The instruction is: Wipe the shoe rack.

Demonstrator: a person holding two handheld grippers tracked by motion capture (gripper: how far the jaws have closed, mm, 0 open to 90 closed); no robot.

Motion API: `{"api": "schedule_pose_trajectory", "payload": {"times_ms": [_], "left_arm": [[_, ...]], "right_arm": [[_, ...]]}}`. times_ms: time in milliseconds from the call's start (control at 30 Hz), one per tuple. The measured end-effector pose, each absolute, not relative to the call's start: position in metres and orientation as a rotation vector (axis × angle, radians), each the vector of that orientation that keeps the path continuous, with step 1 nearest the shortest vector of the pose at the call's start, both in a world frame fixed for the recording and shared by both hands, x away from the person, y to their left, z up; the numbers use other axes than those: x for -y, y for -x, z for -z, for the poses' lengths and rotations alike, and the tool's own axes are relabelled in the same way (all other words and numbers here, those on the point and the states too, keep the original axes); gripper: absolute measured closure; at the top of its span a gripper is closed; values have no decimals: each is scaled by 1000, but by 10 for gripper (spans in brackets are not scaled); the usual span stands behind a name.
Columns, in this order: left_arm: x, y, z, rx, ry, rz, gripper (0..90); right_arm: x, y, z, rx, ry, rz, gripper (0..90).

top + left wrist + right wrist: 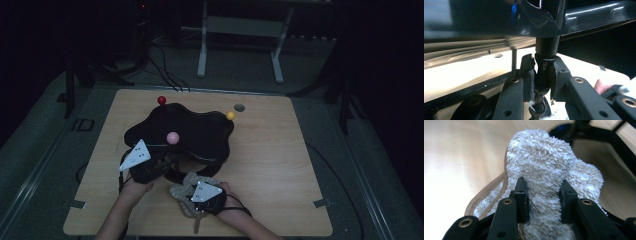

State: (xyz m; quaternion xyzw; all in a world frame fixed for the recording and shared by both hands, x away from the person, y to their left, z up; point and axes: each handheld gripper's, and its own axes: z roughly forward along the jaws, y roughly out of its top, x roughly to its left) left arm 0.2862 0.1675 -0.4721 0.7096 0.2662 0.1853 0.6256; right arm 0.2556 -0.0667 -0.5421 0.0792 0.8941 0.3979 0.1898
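Worktop (280,165): light wood, carries all items. Largest item on it is a black wavy-edged tray (200,131) on a stand, towards the far-centre. One pink ball (172,137) sits in the tray. A red ball (161,100) and a yellow ball (230,115) sit at its far rim; cannot tell whether on pegs or loose.

Left tongs (542,76): clamped on a dark upright post (546,50) under the tray, pads pressing both sides. Judged to be steadying the stand.

Right tongs (543,195): clamped on a bunched fold of fluffy cream cloth (541,160), brown-edged. In the high view the cloth (186,192) lies at the near edge of the worktop, just beside the tray's near rim and between the two hands.

Key relation: tray lies ahead of and above the cloth-holding tongs, i.e. away from the person. Cloth's long axis runs roughly along those tongs, bulk pointing towards the tray. Right hand (226,192) is the nearer to the cloth; left is occupied at the post. Judgement: next move prob. carries the cloth forward to the tray for wiping; risk is nudging the pink ball.
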Motion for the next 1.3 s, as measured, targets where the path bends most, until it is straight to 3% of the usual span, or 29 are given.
{"api": "schedule_pose_trajectory", "payload": {"times_ms": [133, 267, 367, 600, 900, 1300], "left_arm": [[-168, -286, 472, -608, -1631, -423, 751], [-168, -286, 472, -607, -1632, -421, 751], [-168, -286, 472, -609, -1632, -420, 750], [-168, -286, 472, -613, -1632, -417, 750], [-168, -286, 472, -608, -1632, -419, 751], [-169, -286, 472, -611, -1634, -415, 750]], "right_arm": [[64, -259, 539, -2471, -199, -1079, 644], [63, -280, 538, -2446, -273, -1065, 504], [58, -290, 542, -2483, -222, -1050, 465], [58, -298, 550, -2514, -224, -1059, 520], [94, -308, 551, -2543, -267, -1091, 529], [52, -300, 548, -2530, -161, -1028, 531]]}}
